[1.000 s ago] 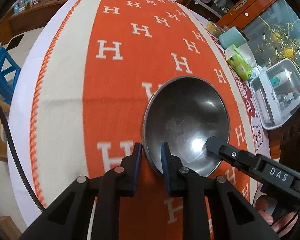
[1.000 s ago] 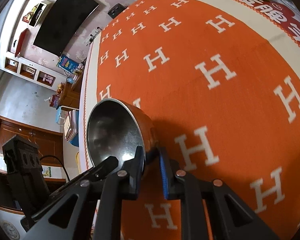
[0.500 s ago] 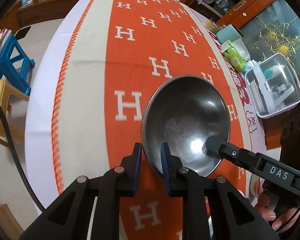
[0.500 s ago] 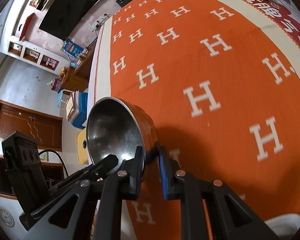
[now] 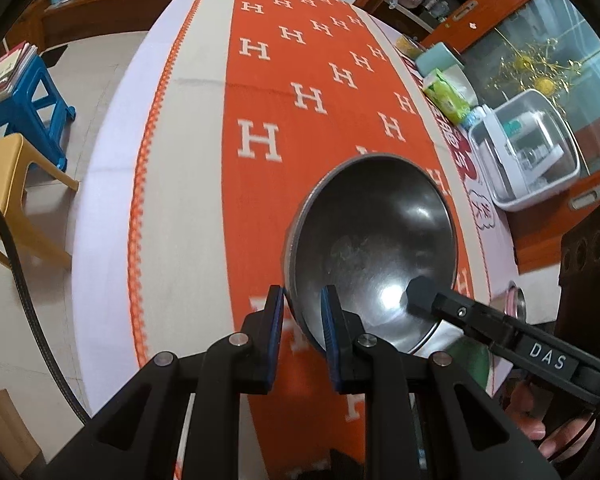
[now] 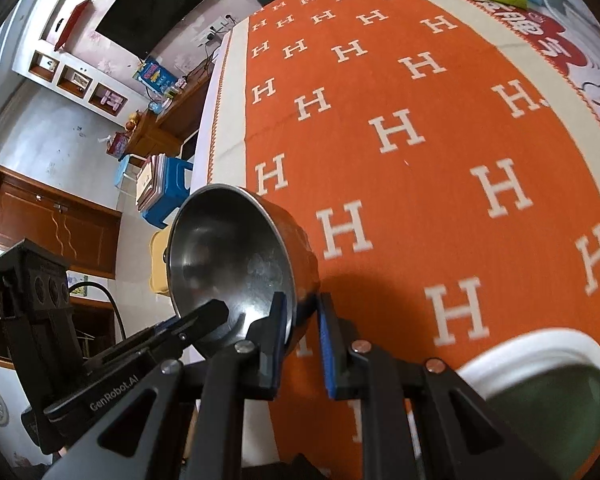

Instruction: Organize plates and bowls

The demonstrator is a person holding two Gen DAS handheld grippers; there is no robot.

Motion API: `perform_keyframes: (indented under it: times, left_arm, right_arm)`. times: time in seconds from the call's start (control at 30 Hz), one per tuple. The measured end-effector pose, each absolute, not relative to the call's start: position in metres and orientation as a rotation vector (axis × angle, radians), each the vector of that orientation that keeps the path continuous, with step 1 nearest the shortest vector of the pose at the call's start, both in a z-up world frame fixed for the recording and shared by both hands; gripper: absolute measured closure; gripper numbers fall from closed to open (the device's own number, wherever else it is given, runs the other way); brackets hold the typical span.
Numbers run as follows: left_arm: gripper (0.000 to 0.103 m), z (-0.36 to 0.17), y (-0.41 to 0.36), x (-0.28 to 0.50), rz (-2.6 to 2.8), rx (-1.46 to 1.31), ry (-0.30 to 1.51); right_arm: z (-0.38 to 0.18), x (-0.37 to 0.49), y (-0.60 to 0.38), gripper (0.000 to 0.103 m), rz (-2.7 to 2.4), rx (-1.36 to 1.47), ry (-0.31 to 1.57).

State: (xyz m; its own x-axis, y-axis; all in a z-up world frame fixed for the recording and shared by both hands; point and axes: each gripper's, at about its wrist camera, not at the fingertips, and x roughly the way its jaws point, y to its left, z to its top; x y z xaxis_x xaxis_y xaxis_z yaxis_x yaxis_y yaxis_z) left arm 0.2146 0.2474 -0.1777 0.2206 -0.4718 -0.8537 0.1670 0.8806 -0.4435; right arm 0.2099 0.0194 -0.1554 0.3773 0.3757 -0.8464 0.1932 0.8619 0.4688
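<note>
**Two grips on one steel bowl, carried above the cloth**

Your left gripper (image 5: 300, 312) has its jaws clamped on the near rim of the steel bowl (image 5: 372, 240): one blue pad sits outside the wall, the other inside the hollow, low in the middle of the left wrist view. Your right gripper (image 6: 302, 316) is pinched on the rim the same way, low centre of its own view, with the bowl (image 6: 228, 256) leaning away to the left of the frame. Each tool shows up in the other's camera as a black finger reaching in over the rim.

The bowl is tilted, its mouth turned toward both cameras, and it looks to be held clear of the orange tablecloth (image 5: 300, 120), not resting on it.

To carry it well, move both hands as one. Two rigid grips on a thin rim will fight each other if one wrist rolls or one hand runs ahead, and smooth steel may slip between the pads. Keep the spacing between your hands fixed and level the bowl only gradually.

At the lower right of the right wrist view a white-rimmed green dish (image 6: 540, 384) sits on the cloth close to your tool; it seems a likely place to stack. Another small metal dish (image 5: 518, 304) peeks out at the right of the left wrist view. Mind both as you bring the bowl down, lower it straight, and release only once it sits steady.
</note>
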Motion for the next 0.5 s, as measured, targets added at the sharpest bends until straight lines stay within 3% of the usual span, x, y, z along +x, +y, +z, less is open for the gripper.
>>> perform_keyframes:
  times: [0.5]
  left_arm:
    - [0.086, -0.153, 0.234, 0.135, -0.566, -0.260, 1.273]
  right_arm:
    - [-0.116, 0.129, 0.019, 0.089, 0.048, 0.416, 1.135]
